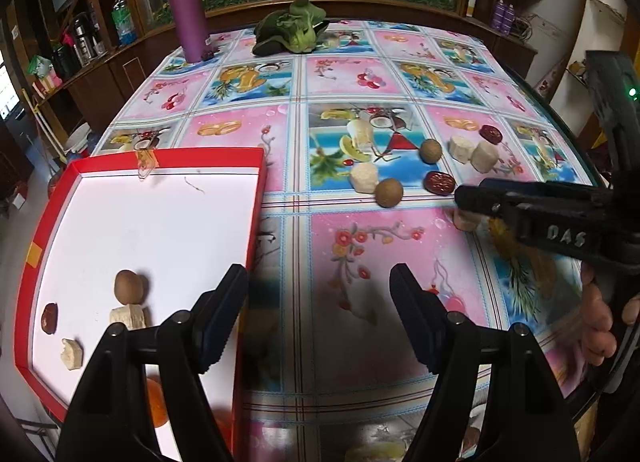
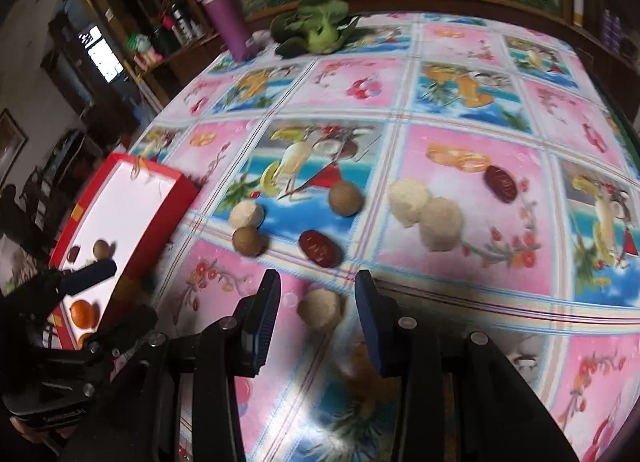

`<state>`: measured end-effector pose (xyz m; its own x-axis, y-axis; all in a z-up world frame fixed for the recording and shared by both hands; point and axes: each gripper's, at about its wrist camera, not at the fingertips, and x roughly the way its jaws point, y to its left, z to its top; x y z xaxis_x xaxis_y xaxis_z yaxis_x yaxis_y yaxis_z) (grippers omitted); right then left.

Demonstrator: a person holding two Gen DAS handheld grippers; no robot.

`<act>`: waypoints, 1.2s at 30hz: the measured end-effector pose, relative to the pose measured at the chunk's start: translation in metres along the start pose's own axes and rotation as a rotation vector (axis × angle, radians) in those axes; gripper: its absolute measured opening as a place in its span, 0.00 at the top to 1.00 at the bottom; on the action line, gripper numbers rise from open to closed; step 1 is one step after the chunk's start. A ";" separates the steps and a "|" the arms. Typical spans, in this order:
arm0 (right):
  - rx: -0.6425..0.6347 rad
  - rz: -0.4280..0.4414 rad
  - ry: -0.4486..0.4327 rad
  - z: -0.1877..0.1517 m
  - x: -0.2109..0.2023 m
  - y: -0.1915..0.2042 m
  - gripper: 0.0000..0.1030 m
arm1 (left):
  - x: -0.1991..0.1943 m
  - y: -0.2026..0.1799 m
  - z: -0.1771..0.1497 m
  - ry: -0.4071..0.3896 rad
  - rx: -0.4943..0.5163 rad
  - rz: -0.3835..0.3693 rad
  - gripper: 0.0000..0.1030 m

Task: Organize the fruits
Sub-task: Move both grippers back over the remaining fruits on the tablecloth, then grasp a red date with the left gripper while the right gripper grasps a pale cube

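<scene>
The red tray sits at left, holding a longan. The left gripper hangs open over the tablecloth. The right gripper, fingers apart, brackets a pale banana chunk standing on end.

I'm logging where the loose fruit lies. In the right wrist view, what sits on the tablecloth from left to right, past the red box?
Brown round fruit → white chunk between the open right gripper fingers → red date → second brown round fruit → pair of white chunks → second red date.
</scene>
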<state>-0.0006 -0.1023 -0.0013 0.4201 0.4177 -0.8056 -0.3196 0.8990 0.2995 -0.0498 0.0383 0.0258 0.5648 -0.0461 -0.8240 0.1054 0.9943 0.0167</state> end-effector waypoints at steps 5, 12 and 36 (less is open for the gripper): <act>-0.034 -0.050 -0.022 -0.008 0.000 0.001 0.79 | 0.003 -0.002 0.005 0.006 0.004 0.002 0.28; -0.034 -0.096 -0.060 -0.022 -0.017 -0.026 0.79 | 0.002 -0.020 0.020 -0.003 0.045 -0.049 0.28; 0.111 -0.046 -0.123 -0.032 -0.035 -0.074 0.78 | 0.079 -0.089 0.064 0.046 0.181 -0.241 0.59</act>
<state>-0.0186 -0.1880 -0.0118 0.5353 0.3824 -0.7532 -0.2049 0.9238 0.3234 0.0379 -0.0598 -0.0040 0.4686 -0.2696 -0.8413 0.3779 0.9219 -0.0850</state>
